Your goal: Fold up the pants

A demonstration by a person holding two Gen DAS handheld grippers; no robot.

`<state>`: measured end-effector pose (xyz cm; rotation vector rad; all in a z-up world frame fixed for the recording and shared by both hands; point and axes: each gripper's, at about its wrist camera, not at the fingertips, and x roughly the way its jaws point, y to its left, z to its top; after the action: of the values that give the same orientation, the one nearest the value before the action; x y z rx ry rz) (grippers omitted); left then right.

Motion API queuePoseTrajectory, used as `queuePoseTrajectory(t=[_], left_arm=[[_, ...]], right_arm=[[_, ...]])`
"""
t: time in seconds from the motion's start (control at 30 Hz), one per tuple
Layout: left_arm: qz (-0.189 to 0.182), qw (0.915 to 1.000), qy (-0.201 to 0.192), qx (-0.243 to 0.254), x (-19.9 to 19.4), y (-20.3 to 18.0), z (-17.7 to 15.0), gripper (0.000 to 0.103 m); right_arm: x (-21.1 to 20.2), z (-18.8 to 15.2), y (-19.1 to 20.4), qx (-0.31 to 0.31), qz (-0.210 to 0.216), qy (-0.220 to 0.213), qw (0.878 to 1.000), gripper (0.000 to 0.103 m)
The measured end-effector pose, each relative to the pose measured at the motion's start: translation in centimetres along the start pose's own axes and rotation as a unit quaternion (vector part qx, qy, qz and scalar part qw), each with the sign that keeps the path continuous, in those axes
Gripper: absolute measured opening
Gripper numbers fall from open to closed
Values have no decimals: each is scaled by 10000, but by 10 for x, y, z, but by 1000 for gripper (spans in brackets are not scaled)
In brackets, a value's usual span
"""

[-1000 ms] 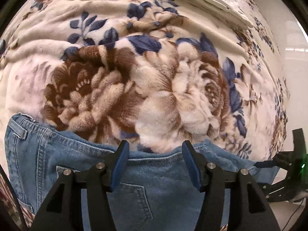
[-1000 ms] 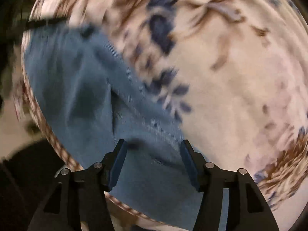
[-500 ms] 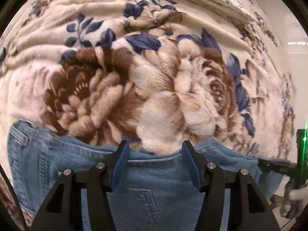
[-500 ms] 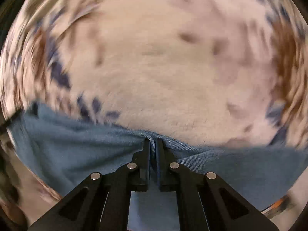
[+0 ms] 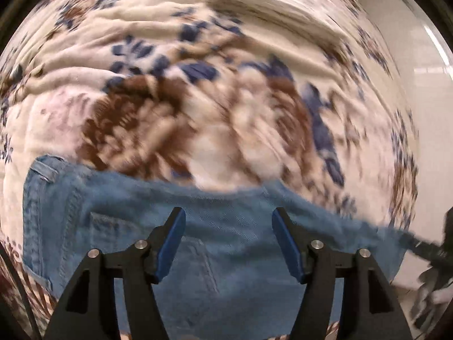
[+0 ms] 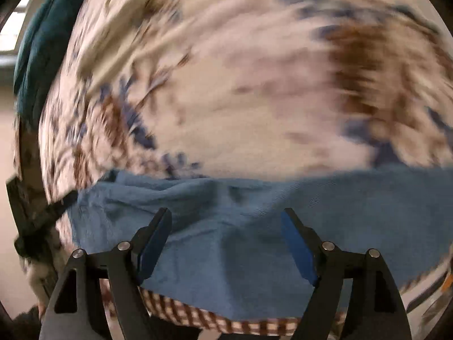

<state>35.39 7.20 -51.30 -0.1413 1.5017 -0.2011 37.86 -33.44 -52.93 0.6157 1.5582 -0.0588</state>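
Blue denim pants [image 5: 220, 243] lie along the near edge of a bed covered by a floral blanket [image 5: 198, 107]. The waistband with a belt loop is at the left in the left wrist view, and a back pocket shows between the fingers. My left gripper [image 5: 228, 240] is open and empty just above the denim. In the right wrist view the pants [image 6: 254, 226] lie rumpled, with a raised fold at the middle. My right gripper [image 6: 226, 243] is open and empty over that fold. Both views are motion-blurred.
A folded cream blanket [image 5: 271, 8] lies at the far side of the bed. A dark teal cloth [image 6: 39, 56] hangs at the bed's left edge. A checked brown sheet [image 6: 215, 317] shows under the pants at the near edge. The other gripper shows at the right [image 5: 433, 249].
My right gripper was shut on the denim edge half a second ago and has opened, letting it go. My left gripper stayed open and shifted slightly over the pants.
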Motion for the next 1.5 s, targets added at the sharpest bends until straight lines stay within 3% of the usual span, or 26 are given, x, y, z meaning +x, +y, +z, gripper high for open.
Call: queuePoseTrajectory(t=[0.17, 0.23, 0.33, 0.43, 0.5, 0.53, 0.57, 0.6, 0.73, 0.83, 0.93, 1.0, 1.07, 1.2, 1.33, 1.4, 1.43, 1.5], left_arm=[[284, 9984, -221, 437, 9, -51, -38, 73], [409, 9973, -213, 569, 18, -74, -50, 86], [629, 9961, -290, 551, 29, -106, -66, 87], [692, 9962, -415, 316, 33, -131, -79, 87], [842, 9949, -525, 199, 31, -146, -86, 87], [911, 9942, -558, 149, 30, -151, -88, 87], [994, 9931, -611, 86, 29, -155, -91, 87], [1099, 9918, -659, 37, 28, -159, -95, 87], [1395, 9868, -816, -77, 22, -168, -103, 87], [1512, 9846, -859, -161, 21, -175, -107, 87], [1481, 9853, -821, -237, 19, -184, -112, 87], [1428, 9859, -851, -204, 16, -191, -116, 87], [1449, 9851, -923, -68, 14, -201, -122, 87], [1076, 9906, -823, 192, 26, -219, -131, 87], [1038, 9926, -525, 349, 47, -233, -139, 87], [1079, 9923, -427, 427, 54, -239, -142, 87], [1118, 9917, -415, 470, 56, -241, -144, 87], [1193, 9902, -387, 608, 60, -246, -147, 87]], right_arm=[[-58, -54, -109, 1247, -579, -823, 9871, 81], [-62, -65, -153, 1485, -820, -892, 9815, 81], [-51, -53, -210, 1489, -1001, -893, 9797, 81], [-29, -37, -256, 1482, -789, -740, 9830, 81], [-17, -30, -276, 1460, -357, -613, 9867, 78], [-11, -28, -281, 1351, -277, -553, 9889, 62], [-9, -27, -280, 1141, -351, -579, 9912, 24], [-10, -28, -278, 918, -391, -613, 9931, 15], [-37, -37, -276, 734, -768, -1011, 9892, 7], [-39, -37, -300, 1088, -541, -895, 9885, 7], [-32, -31, -301, 901, -606, -730, 9914, 10], [-33, -28, -304, 940, -334, -602, 9932, 28], [-47, -37, -314, 1169, -14, -673, 9909, 84], [-63, -90, -338, 2147, 732, -1002, 9688, 87], [-26, -142, -347, 2820, 1812, -911, 9377, 87], [0, -155, -346, 3130, 2297, -1004, 9161, 86], [10, -156, -346, 3263, 2376, -1100, 9083, 79], [17, -160, -349, 3556, 2260, -1530, 8939, 38]])
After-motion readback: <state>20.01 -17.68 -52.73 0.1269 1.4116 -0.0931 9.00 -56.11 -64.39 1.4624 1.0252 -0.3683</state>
